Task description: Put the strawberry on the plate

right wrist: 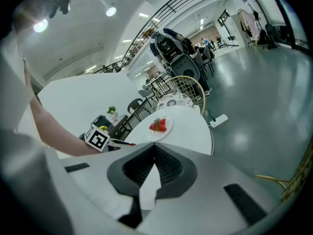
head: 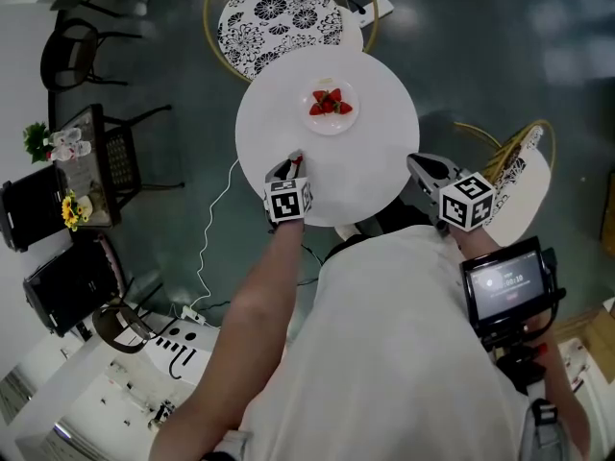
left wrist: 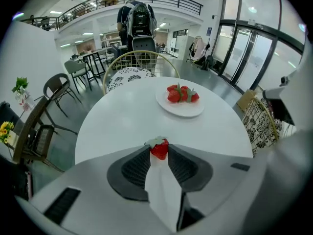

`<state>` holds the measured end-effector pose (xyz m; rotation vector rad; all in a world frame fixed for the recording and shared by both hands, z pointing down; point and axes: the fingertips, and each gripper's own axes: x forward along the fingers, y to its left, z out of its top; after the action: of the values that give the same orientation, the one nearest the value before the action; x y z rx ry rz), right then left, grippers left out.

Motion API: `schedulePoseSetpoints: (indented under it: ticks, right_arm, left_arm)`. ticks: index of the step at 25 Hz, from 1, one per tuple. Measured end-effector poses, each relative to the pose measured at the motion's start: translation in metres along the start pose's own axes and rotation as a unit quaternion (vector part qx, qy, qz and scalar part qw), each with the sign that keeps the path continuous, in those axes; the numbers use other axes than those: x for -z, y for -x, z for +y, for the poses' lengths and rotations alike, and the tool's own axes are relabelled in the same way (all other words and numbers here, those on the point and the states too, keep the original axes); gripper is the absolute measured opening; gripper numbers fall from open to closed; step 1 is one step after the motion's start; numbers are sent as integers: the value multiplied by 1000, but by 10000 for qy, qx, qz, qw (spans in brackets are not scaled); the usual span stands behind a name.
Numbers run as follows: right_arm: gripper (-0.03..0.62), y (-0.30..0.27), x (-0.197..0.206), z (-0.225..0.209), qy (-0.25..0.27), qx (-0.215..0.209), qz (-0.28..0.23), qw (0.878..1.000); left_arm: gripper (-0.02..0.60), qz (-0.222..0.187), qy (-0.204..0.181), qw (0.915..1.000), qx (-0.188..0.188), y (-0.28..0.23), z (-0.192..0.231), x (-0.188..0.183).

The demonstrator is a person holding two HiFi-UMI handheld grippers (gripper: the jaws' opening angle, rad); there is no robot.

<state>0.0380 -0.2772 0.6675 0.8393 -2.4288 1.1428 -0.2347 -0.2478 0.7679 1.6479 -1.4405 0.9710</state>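
The left gripper's (left wrist: 159,147) jaws were closed on a single strawberry (left wrist: 160,150). They pinched it at their very tips, its pale green cap turned up and away from the camera. Fruit and jaw tips sat low over the near edge of the round white table (left wrist: 117,124), though whether the berry touched the tabletop could not be told. The right gripper (right wrist: 155,145) had its jaws brought together with nothing between them, and it hung off the table's right edge. Further across the table, well apart from the held berry, stood a white plate (left wrist: 182,113) with a small heap of strawberries (left wrist: 181,94) already on it. Behind the table was a wire-framed chair with a black-and-white patterned cushion (left wrist: 126,75). In the head view the left gripper (head: 293,164) reached in from the table's near side, with the plate (head: 332,127) beyond it near the middle.
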Motion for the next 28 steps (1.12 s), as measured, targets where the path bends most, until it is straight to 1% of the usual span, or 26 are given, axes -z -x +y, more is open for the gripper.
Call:
schedulePoseSetpoints:
  ticks: [6, 14, 16, 22, 28]
  right_arm:
    - [5, -2, -1, 2, 3, -12, -5, 10000]
    - [5, -7, -10, 8, 6, -35, -80, 10000]
    - [5, -7, -10, 7, -11, -23, -94, 10000]
    - [5, -1, -9, -1, -113, 81, -139, 9998]
    - [5, 2, -7, -6, -210, 174, -176, 9995]
  left_arm:
    - [120, -209, -45, 9996, 160, 5, -10, -10]
    - [120, -654, -418, 9953, 579, 13, -44, -50]
    - [121, -719, -458, 9942, 650, 12, -50, -61]
    - [120, -742, -668, 9917, 813, 1, -66, -87]
    - [121, -587, -857, 9906, 895, -12, -74, -95]
